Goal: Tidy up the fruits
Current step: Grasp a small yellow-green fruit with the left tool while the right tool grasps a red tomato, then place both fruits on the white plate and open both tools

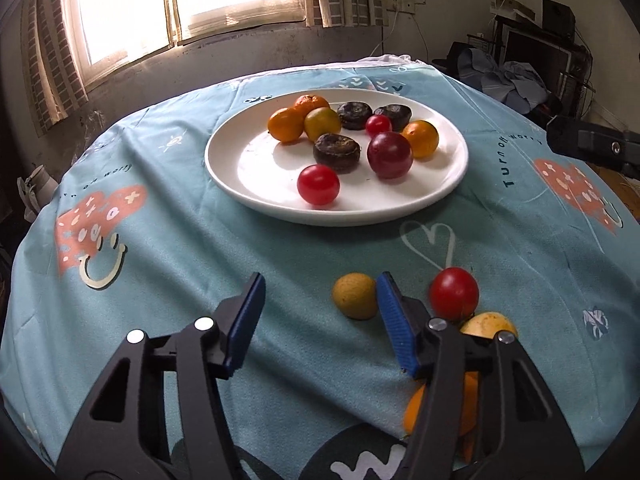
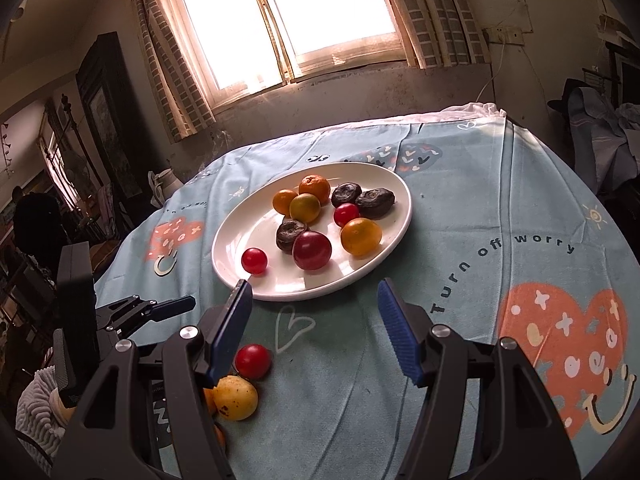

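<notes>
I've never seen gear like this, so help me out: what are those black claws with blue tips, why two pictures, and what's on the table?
They are hand-held tongs, one in each of a person's hands, each carrying a camera that looks along its fingers. One picture comes from the left tongs, the other from the right tongs. Both are open and hold nothing. On the blue cloth a white plate holds small fruits. A red tomato and yellowish fruits lie loose on the cloth.

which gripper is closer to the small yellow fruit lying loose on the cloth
Left. The small yellow fruit sits just beside the left gripper, against its right finger's tip. The right gripper hovers near the white plate, farther off.
</notes>
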`<state>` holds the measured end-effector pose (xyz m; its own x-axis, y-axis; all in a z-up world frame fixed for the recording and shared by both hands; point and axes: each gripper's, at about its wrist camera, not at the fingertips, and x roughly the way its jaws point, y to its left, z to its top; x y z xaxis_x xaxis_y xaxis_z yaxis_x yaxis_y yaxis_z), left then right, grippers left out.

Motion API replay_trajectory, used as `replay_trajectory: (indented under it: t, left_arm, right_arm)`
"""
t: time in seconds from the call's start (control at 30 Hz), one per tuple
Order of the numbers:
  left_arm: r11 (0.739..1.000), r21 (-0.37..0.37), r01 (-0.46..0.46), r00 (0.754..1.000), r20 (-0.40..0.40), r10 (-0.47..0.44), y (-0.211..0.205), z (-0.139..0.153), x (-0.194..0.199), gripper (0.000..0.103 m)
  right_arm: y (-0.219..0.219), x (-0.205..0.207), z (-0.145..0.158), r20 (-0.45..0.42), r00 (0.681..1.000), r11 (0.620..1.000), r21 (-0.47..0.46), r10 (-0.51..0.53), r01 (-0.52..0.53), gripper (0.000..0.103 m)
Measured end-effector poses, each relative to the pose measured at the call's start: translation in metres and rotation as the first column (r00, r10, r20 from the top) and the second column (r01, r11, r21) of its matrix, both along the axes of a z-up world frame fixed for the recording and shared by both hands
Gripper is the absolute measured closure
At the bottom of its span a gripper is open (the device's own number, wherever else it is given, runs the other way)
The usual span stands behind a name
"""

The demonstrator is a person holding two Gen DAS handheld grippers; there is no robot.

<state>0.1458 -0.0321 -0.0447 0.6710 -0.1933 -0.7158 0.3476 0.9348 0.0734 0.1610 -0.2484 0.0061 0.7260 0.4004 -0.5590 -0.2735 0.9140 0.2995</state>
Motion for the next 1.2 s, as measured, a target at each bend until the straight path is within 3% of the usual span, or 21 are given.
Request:
replay_trajectory:
  t: [0.13, 0.23, 0.27, 0.4, 0.53, 0.6, 0.73, 0.77, 0.97, 1.2]
  left_arm:
    - [0.995, -0.028, 0.094, 0.992, -0.078, -0.096, -0.013, -0.01, 0.006, 0.062]
    - [0.991, -0.072, 0.111, 0.988, -0.102, -0.118, -0.012, -0.011, 0.011, 0.07]
    - [0.992, -0.078, 0.104, 0.989, -0.098, -0.111, -0.01, -0.011, 0.01, 0.077]
    - [0.998, -0.041, 0.036, 0.997, -0.06, -0.039, 0.003, -0.005, 0.009, 0.077]
    - [0.999, -0.049, -0.019, 1.0, -0.019, 0.018, 0.017, 0.006, 0.008, 0.077]
    - [0.999, -0.045, -0.028, 1.0, -0.003, 0.028, 0.02, 0.01, 0.007, 0.077]
    - [0.998, -0.056, -0.035, 0.999, -0.002, 0.035, 0.025, 0.012, 0.008, 0.077]
    - [0.998, -0.06, -0.037, 0.999, -0.004, 0.037, 0.026, 0.013, 0.009, 0.077]
    - [0.997, -0.066, -0.041, 0.999, 0.003, 0.041, 0.027, 0.014, 0.007, 0.077]
    - [0.996, -0.089, -0.029, 0.999, 0.029, 0.031, 0.015, 0.038, 0.027, 0.077]
  right_arm:
    - [0.002, 0.001, -0.003, -0.011, 1.0, 1.0, -0.002, 0.006, -0.006, 0.038]
    - [0.007, 0.002, -0.006, -0.029, 0.999, 0.999, -0.013, 0.032, -0.032, 0.038]
    - [0.011, 0.002, -0.008, -0.038, 0.998, 0.999, -0.016, 0.047, -0.048, 0.038]
    - [0.037, 0.002, -0.021, -0.099, 0.985, 0.987, -0.058, 0.14, -0.147, 0.038]
    - [0.07, 0.01, -0.039, -0.194, 0.962, 0.971, -0.109, 0.191, -0.215, 0.056]
    - [0.08, 0.015, -0.048, -0.237, 0.953, 0.967, -0.123, 0.191, -0.224, 0.058]
    - [0.084, 0.022, -0.058, -0.29, 0.936, 0.969, -0.082, 0.2, -0.232, 0.069]
    - [0.083, 0.022, -0.058, -0.292, 0.935, 0.97, -0.074, 0.201, -0.232, 0.073]
    - [0.074, 0.017, -0.053, -0.262, 0.944, 0.975, -0.043, 0.201, -0.22, 0.074]
    - [0.044, 0.028, -0.008, -0.135, 0.985, 0.994, 0.013, 0.112, -0.111, 0.074]
